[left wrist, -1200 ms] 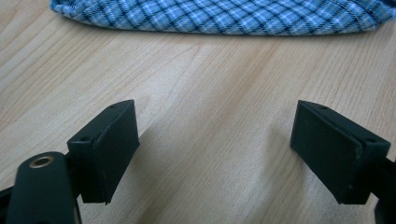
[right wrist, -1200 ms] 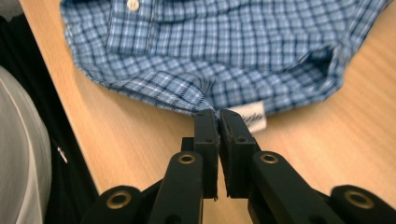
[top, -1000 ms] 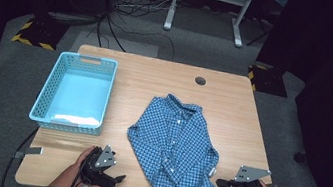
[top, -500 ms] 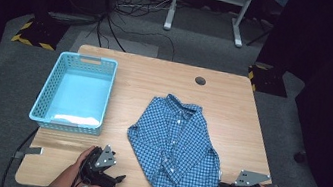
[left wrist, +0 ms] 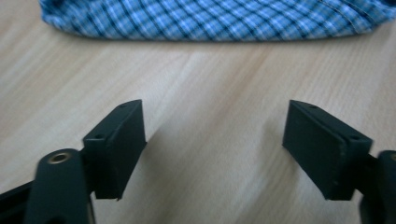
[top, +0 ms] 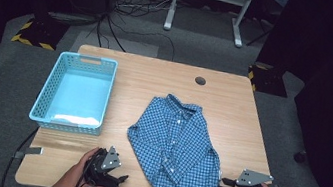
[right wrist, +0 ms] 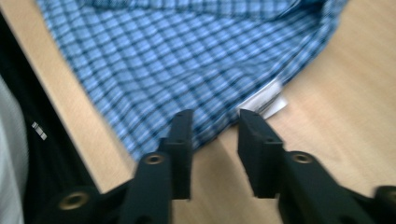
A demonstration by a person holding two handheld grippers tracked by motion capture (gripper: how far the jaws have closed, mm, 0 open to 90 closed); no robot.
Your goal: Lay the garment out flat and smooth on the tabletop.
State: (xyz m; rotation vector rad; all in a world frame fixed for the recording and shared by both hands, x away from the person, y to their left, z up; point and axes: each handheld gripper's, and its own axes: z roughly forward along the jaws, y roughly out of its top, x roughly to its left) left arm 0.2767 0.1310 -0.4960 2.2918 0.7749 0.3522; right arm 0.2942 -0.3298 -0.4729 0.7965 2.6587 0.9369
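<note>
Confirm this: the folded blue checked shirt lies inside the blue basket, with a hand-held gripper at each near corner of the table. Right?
Not quite. The shirt lies on the bare table, right of the basket, as the high view shows. The rest holds.

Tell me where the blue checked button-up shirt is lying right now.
In the high view, the blue checked button-up shirt lies flat on the wooden table, right of the light blue plastic basket, its hem near the table's front edge beside the right hand-held gripper.
</note>
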